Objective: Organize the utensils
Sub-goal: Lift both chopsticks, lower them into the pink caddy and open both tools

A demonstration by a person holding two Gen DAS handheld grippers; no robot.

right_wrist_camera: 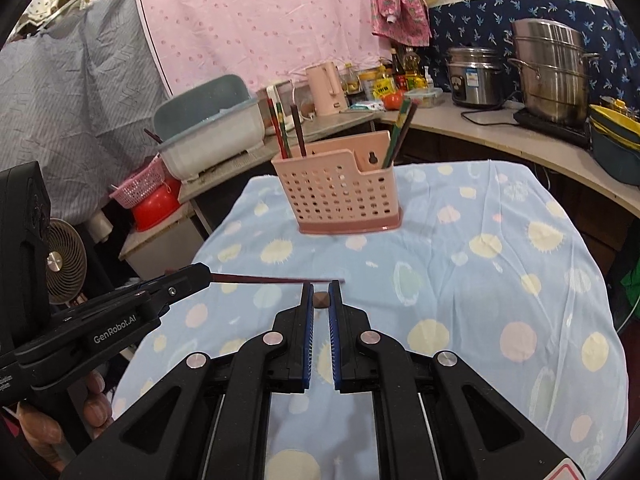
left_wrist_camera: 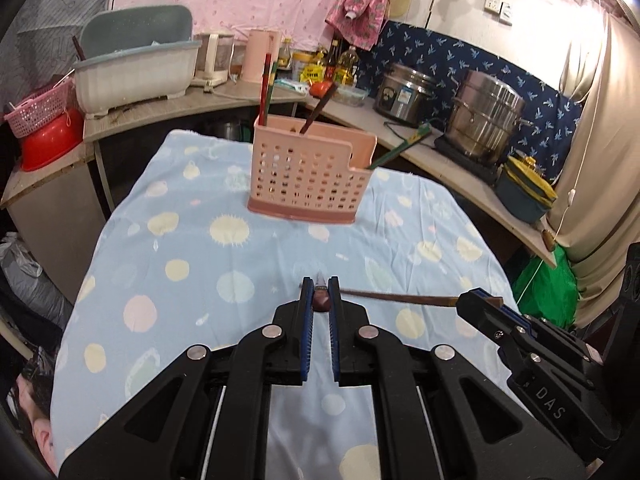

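A pink perforated utensil holder (left_wrist_camera: 308, 176) (right_wrist_camera: 340, 196) stands on the far part of the cloth-covered table, with several chopsticks (left_wrist_camera: 266, 88) (right_wrist_camera: 280, 128) upright in it. My left gripper (left_wrist_camera: 321, 284) (right_wrist_camera: 196, 274) is shut on a dark brown chopstick (left_wrist_camera: 321, 301) (right_wrist_camera: 272, 279), seen end-on in the left wrist view. My right gripper (right_wrist_camera: 321, 288) (left_wrist_camera: 478, 300) is shut on a second brown chopstick (right_wrist_camera: 321, 300) (left_wrist_camera: 396, 297). Both are held above the cloth, short of the holder. Each chopstick points sideways toward the other gripper.
The table wears a light blue cloth with pale dots (left_wrist_camera: 200, 264) (right_wrist_camera: 480, 280). Behind it a curved counter (left_wrist_camera: 400, 120) carries steel pots (left_wrist_camera: 484, 116) (right_wrist_camera: 552, 68), bottles and a dish tub (left_wrist_camera: 136, 68). A pink basket (right_wrist_camera: 140, 188), a red bowl and a fan (right_wrist_camera: 66, 266) sit left.
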